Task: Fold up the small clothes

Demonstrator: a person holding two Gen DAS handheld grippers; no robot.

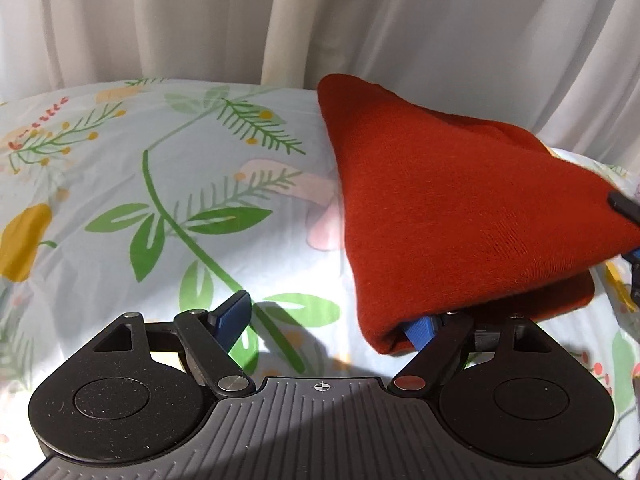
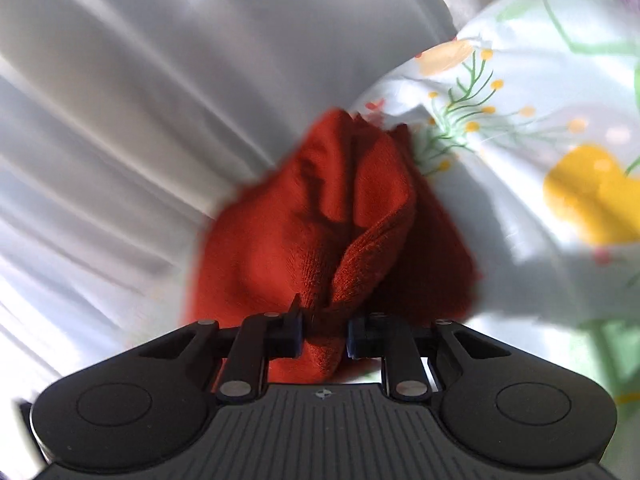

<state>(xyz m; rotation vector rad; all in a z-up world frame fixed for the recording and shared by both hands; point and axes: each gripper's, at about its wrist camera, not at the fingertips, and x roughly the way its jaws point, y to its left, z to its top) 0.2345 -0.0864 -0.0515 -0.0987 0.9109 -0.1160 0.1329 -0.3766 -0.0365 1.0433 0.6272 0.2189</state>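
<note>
A: Start on the left. What is the left gripper [image 1: 326,320] doing?

B: Its fingers stand wide apart. One blue pad [image 1: 232,314] sits bare over the floral sheet [image 1: 120,184]; the other is tucked under the near corner of the red knit garment [image 1: 452,208]. Nothing is squeezed there, so I read it as a prop under the fold, not a grip.

A: And the garment itself?

B: It lies on the sheet toward the far edge of the bed, close to the white curtain [image 1: 200,20], partly doubled, with the upper layer lifted into a peak.

A: Then the right gripper [image 2: 324,336]?

B: Its fingers are pinched together on a bunched corner of the red fabric, which hangs from them in folds. That view is blurred, so I cannot tell how many layers are caught.

A: How should this fold be finished?

B: I'd carry the pinched corner across low and flat, match it to the opposite edge, and let go only once it rests on the lower layer. The left gripper should hold the crease line steady. A knit stretches and sags, so pulling hard would likely skew the edges.
</note>
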